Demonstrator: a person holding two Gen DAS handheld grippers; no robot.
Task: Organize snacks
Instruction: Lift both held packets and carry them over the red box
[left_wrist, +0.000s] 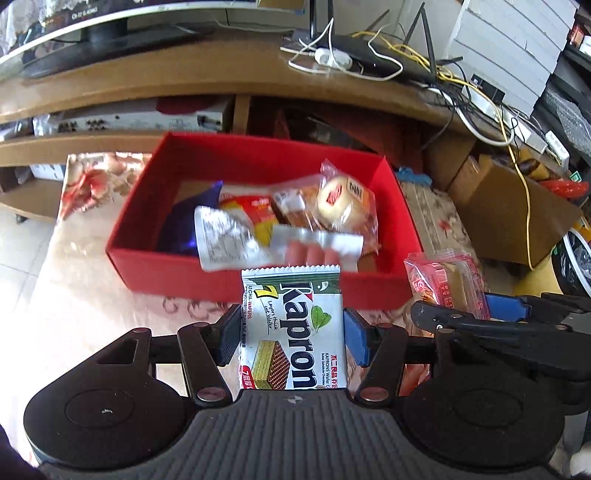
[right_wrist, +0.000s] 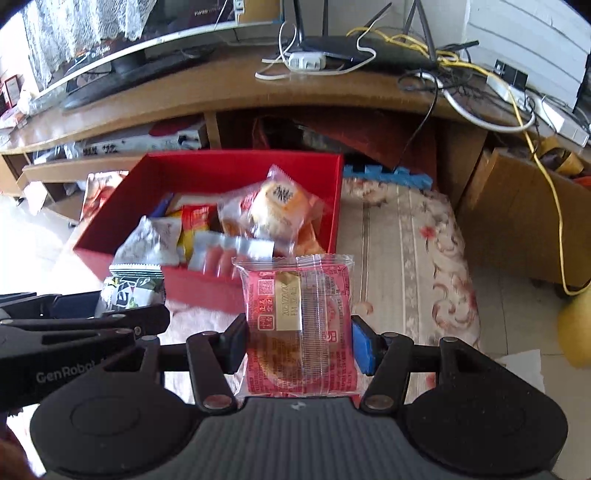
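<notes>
On a floral-patterned mat (right_wrist: 406, 258) over pale floor tiles, in front of a low wooden TV stand (left_wrist: 184, 70) carrying a router (right_wrist: 332, 44) and tangled cables, sits one red box (left_wrist: 147, 206). Inside it lie several wrapped snacks, a round pastry (right_wrist: 277, 206) among them; the blur prevents an exact count. Two grippers hover near the box's front wall. The left gripper (left_wrist: 291, 332) has its jaws clamped on one Kapron wafer packet (left_wrist: 295, 332). The right gripper (right_wrist: 299, 339) has its jaws clamped on one red-wrapped pastry packet (right_wrist: 299, 321). Cardboard boxes (left_wrist: 509, 214) stand to the right.
</notes>
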